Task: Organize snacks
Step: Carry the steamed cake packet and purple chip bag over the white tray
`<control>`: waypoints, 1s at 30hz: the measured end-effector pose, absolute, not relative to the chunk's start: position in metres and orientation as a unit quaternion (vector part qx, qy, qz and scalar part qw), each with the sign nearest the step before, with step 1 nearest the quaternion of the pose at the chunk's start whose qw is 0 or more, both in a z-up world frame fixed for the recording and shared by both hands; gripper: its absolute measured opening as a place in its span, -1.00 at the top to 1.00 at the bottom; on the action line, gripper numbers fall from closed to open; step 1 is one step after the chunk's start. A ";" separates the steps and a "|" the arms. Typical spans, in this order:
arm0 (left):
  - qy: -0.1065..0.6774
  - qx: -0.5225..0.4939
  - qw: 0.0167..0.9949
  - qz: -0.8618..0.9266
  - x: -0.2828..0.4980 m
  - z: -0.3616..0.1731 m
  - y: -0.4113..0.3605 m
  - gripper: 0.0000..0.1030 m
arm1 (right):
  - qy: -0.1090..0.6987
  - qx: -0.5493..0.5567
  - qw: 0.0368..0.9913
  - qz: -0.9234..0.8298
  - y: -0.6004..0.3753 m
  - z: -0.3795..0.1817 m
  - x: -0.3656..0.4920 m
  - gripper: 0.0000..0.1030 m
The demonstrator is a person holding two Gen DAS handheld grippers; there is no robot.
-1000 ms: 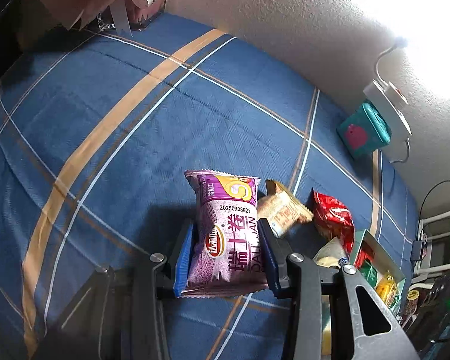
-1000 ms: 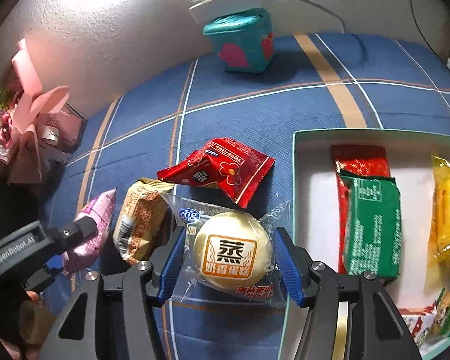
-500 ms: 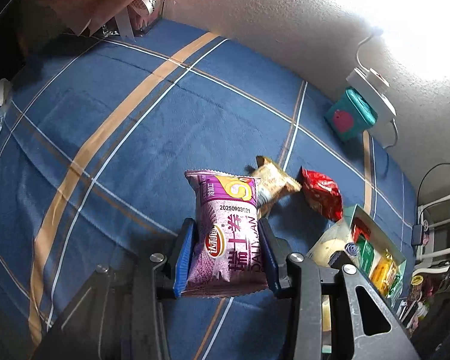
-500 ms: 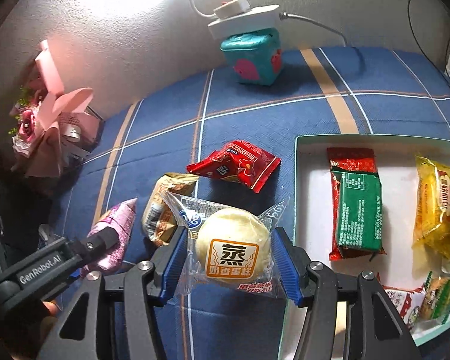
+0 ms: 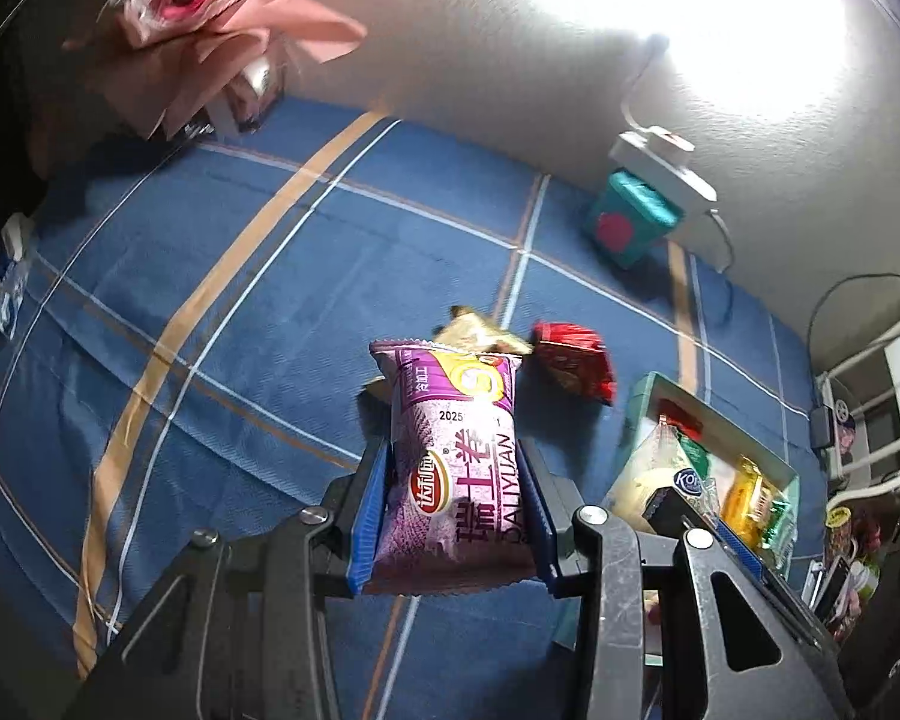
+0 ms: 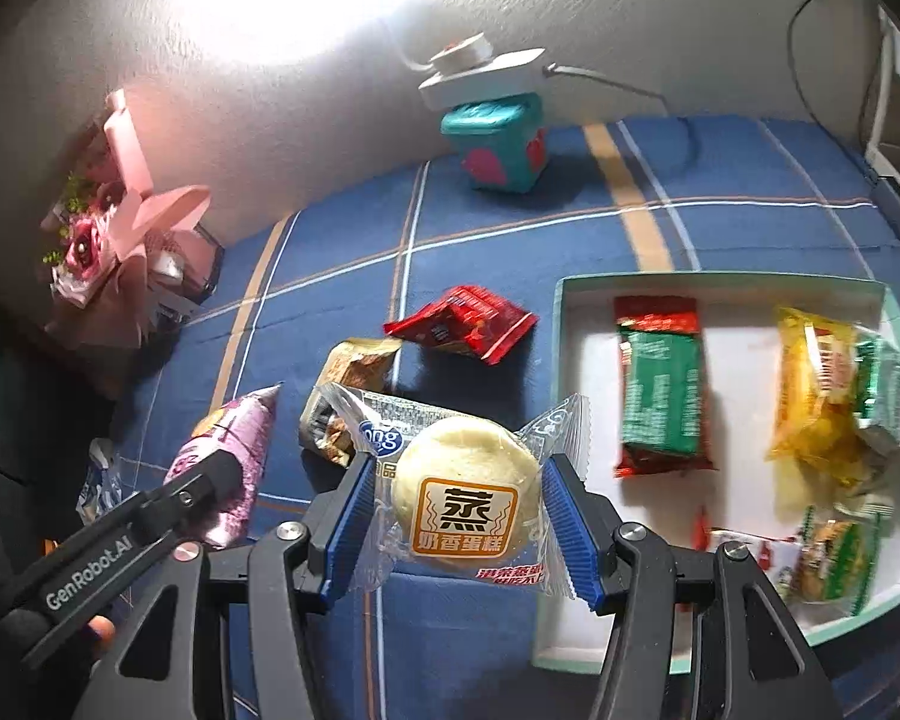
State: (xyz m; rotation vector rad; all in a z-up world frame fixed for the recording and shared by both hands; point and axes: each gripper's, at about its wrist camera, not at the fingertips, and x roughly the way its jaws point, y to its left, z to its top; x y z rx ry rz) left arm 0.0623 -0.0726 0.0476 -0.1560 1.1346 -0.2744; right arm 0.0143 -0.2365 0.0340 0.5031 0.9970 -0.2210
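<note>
Left wrist view: my left gripper [image 5: 453, 489] is clamped on the purple roll pack [image 5: 457, 450], both blue pads pressed to its sides, lifted clear of the blue checked cloth [image 5: 240, 312]. To its left I have a wide bare stretch of cloth up to the pink bouquet [image 5: 210, 30]; ahead lie the tan packet [image 5: 480, 336] and red packet [image 5: 573, 360], close together. The wall closes the far side.

In the right wrist view my right gripper [image 6: 459, 513] squeezes the steamed cake pack [image 6: 465, 504] at half opening, just left of the box [image 6: 561, 312] rim. The box has bare white floor along its near-left part.

Compared with a second ago, both packs sit higher above the cloth, and the loose packets look smaller.
</note>
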 end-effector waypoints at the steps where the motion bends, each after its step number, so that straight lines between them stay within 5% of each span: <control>1: 0.533 -0.072 0.832 -0.133 0.061 0.049 -0.076 0.17 | 0.469 0.239 0.843 -0.108 -0.241 0.037 0.011 -0.16; 30: 0.522 0.066 0.792 -0.309 -0.015 0.035 -0.248 0.17 | 0.432 0.344 0.780 -0.296 -0.421 0.042 -0.109 -0.16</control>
